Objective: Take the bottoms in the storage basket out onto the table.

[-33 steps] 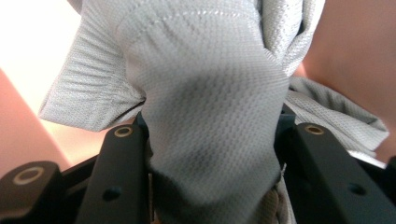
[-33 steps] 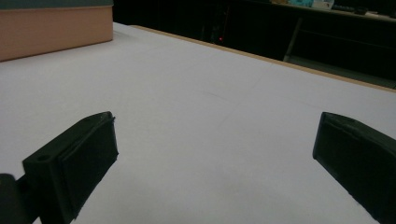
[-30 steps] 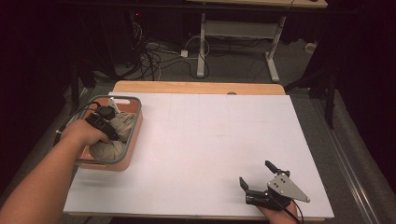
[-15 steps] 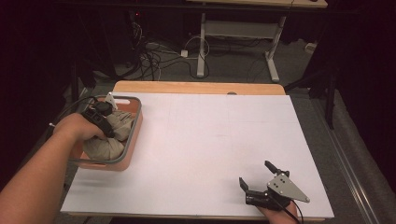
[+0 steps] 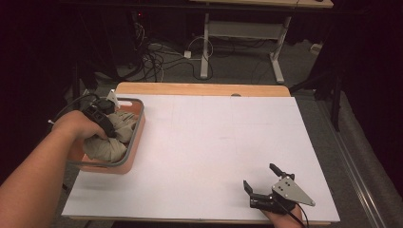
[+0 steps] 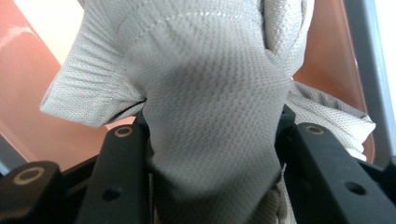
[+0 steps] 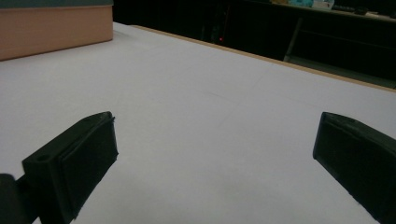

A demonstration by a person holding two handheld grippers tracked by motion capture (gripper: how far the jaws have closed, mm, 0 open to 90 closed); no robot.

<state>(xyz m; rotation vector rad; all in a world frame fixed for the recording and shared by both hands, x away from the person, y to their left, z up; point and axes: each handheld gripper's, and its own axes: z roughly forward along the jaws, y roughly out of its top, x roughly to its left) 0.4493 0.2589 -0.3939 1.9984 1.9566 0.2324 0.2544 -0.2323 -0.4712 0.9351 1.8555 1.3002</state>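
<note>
Inside the salmon-pink plastic basket with grey rim (image 5: 136,124), left gripper (image 5: 105,121) pinching crumpled beige knit cloth (image 6: 210,107); lift-out next. Right gripper (image 5: 264,185) spread, idle, well apart.

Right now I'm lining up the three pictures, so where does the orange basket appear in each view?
High view: the orange basket sits at the table's left edge, holding grey cloth, with the left gripper inside it.
Left gripper view: its orange inner walls lie behind the cloth held between the jaws.
Right gripper view: its outer wall is at top left.
Shared landmark: the white tabletop.
</note>
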